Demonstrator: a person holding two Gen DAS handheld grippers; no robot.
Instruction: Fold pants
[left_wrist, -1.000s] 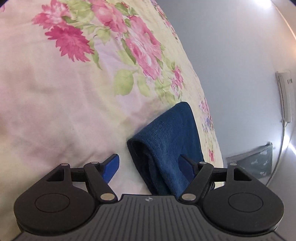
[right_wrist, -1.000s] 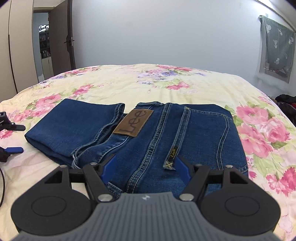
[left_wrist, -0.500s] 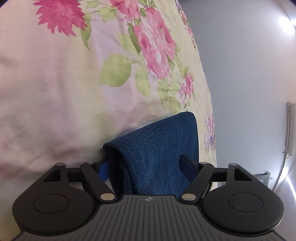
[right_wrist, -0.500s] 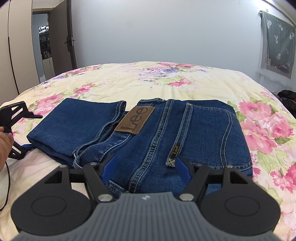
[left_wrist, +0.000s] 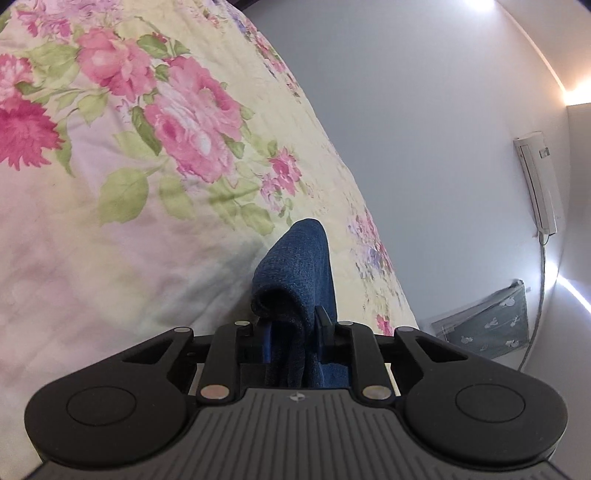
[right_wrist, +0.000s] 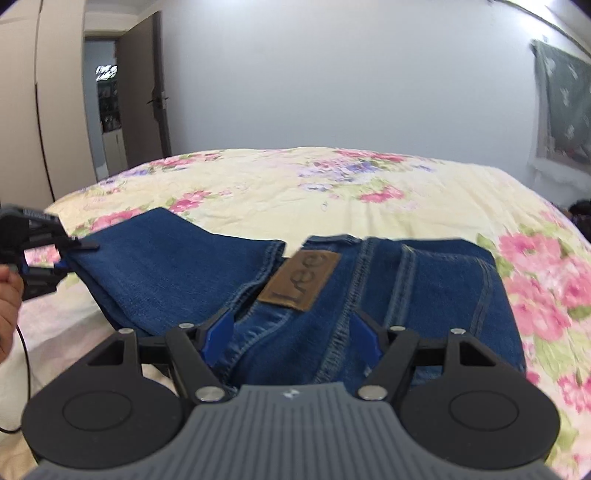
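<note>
The jaws of the left gripper (left_wrist: 291, 339) are closing on the folded edge of the pants (right_wrist: 332, 291), with a thick roll of denim pinched between the blue pads. From the right wrist view that same gripper is seen at the far left end of the garment, and the gripped edge is lifting slightly clear of the bed (right_wrist: 295, 184). The jaws of the right gripper (right_wrist: 291, 332) are standing wide, straddling the waistband near the leather patch (right_wrist: 299, 278); nothing is clamped between them.

The pants are lying across the floral bed, already folded into a compact block with the waistband showing on top.

Judgement: the step in hand is securing the left end for a further fold. The next move appears to call for the right jaws closing on the near waistband edge, so both ends can be carried over together without the layers sliding apart.

Compared with a second ago, the left jaws were then wide apart with the cloth lying loose ahead of them; they are now nearly together on it. The right jaws are showing no change in spread.
</note>
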